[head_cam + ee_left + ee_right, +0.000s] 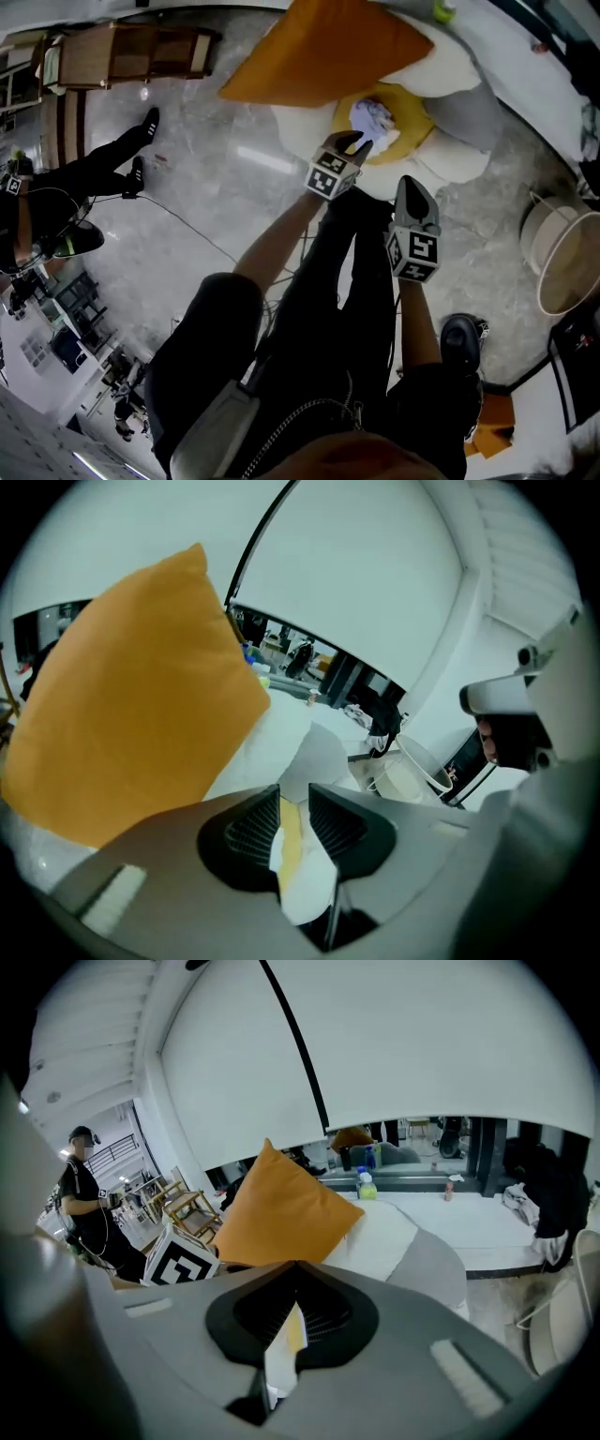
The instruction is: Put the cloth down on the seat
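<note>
- Pale marble floor (216,178) ran all round the seat (450,155), a low white, petal-edged cushion with a yellow middle.
- Over that yellow middle, the left gripper (359,142) was clamped on the cloth (372,116), with white and yellow folds squeezed between its ribbed pads. Whether the cloth already touched the seat could not be told.
- The right gripper (412,187), at the seat's near edge, had its jaws together on a thin white-and-yellow strip (281,1354) (whether that was a corner of the same cloth was unclear).
- Likely risk: letting go from a height would probably leave the cloth in a bunch, or let it slide toward the seat's near edge and onto the floor.
- If the strip did belong to the cloth, freeing one side alone could drag it askew.
- An orange cushion (319,52) lay over the seat's far-left part, taking up room there; a swing that way could catch it.
- Right of the seat stood a round basket (562,262).
- Well left of the seat were a wooden chair (131,52) and a person in black (84,173), with a thin cable (187,225) trailing across the floor.
</note>
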